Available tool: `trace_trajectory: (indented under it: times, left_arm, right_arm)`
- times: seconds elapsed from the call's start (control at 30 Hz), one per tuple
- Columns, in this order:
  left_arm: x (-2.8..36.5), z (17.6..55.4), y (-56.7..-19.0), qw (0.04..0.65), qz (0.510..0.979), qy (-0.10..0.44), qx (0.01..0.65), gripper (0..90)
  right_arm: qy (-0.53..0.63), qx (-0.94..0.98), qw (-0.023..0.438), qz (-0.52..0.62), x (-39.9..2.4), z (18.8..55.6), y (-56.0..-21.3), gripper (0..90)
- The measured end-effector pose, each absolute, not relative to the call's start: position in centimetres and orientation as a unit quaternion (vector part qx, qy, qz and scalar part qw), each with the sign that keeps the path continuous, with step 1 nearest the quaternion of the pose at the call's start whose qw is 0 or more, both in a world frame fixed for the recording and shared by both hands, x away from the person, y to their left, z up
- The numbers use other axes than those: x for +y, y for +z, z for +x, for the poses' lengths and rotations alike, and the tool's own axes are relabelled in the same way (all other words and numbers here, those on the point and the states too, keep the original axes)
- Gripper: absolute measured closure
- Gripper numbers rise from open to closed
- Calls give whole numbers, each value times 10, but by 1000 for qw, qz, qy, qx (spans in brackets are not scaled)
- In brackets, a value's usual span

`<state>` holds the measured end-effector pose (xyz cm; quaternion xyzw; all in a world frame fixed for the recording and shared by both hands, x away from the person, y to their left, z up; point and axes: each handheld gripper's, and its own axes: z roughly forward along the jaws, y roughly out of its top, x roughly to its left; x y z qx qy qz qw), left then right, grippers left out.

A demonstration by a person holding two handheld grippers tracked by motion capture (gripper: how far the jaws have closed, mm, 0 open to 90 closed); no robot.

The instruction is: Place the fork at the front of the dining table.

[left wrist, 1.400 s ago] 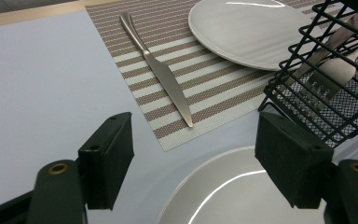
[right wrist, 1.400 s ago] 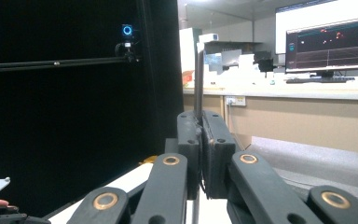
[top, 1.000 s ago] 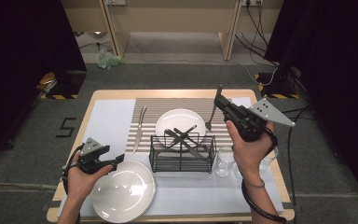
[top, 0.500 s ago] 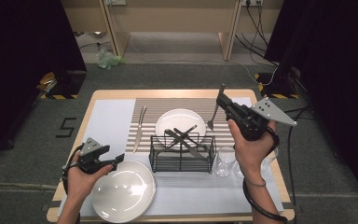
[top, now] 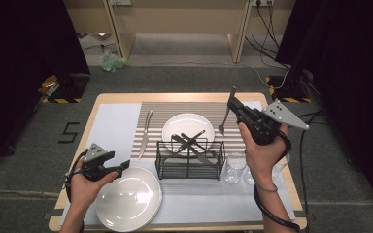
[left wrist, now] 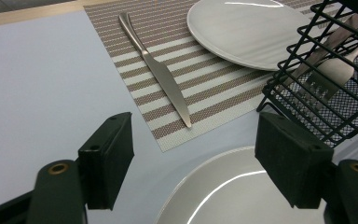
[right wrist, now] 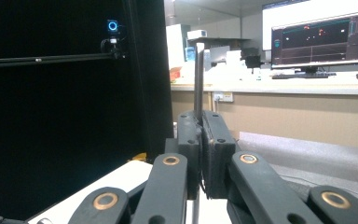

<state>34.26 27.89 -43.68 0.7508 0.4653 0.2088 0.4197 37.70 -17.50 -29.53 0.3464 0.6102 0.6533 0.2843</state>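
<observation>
My right gripper [top: 232, 103] is raised over the table's right side, shut on a metal fork [top: 225, 119] that hangs tines down beside the far white plate [top: 188, 127]. In the right gripper view the jaws are pressed together around the fork's handle [right wrist: 199, 77], which stands straight up. My left gripper [top: 108, 164] rests open at the front left, just left of the near white plate [top: 128, 201]. The left gripper view has a table knife [left wrist: 161, 77] on the striped placemat [left wrist: 205, 88], with the near plate [left wrist: 223, 191] between the open jaws.
A black wire rack [top: 189, 159] with several pieces of cutlery stands mid-table, its corner close to my left gripper's right jaw [left wrist: 326, 107]. Two clear glasses [top: 234, 168] stand right of the rack, under my right forearm. The knife [top: 145, 133] lies left of the far plate.
My right gripper has drifted slightly right with the fork still in it. The left gripper has stayed put and open.
</observation>
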Motion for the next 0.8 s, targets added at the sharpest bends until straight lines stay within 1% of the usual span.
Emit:
trace_trajectory:
  times: [0.8]
  left_arm:
    - [281, 342, -437, 419, 750, 210, 467, 275]
  right_arm:
    - [645, 608, 295, 357, -181, 382, -298, 874]
